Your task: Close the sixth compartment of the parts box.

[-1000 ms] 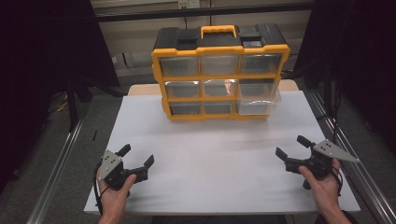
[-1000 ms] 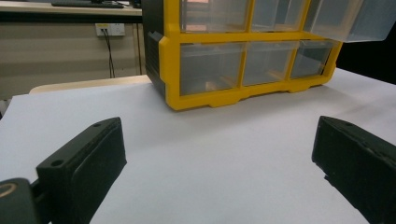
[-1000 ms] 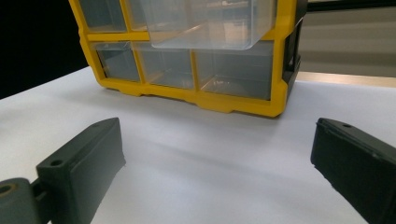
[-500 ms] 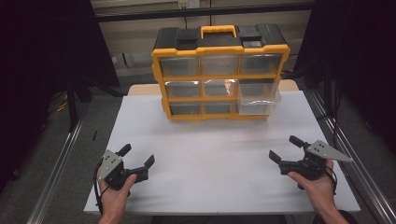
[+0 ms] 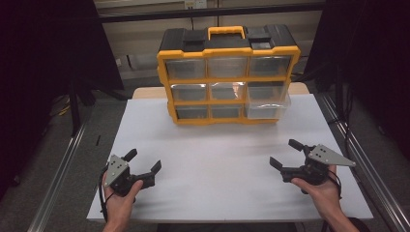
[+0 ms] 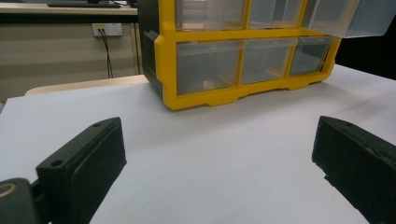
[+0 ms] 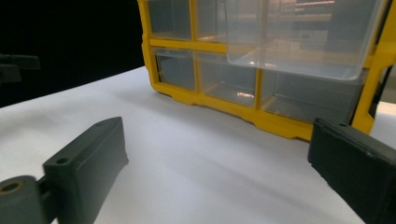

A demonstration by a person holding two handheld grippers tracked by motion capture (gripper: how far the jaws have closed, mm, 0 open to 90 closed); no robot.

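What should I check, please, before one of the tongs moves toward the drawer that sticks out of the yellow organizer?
1. Left tongs open and empty: ok, jaws stand wide apart with nothing between them.
2. Right tongs open and empty: ok, same state.
3. Path over the white table to the yellow organizer: ok, nothing lies between.
4. Target drawer reachable: ok, the right drawer of the middle row is pulled partly out.
5. Other drawers closed: ok, they sit flush with the frame.
6. Contents of the pulled drawer: cannot tell; it is clear plastic and looks empty in the right gripper view.
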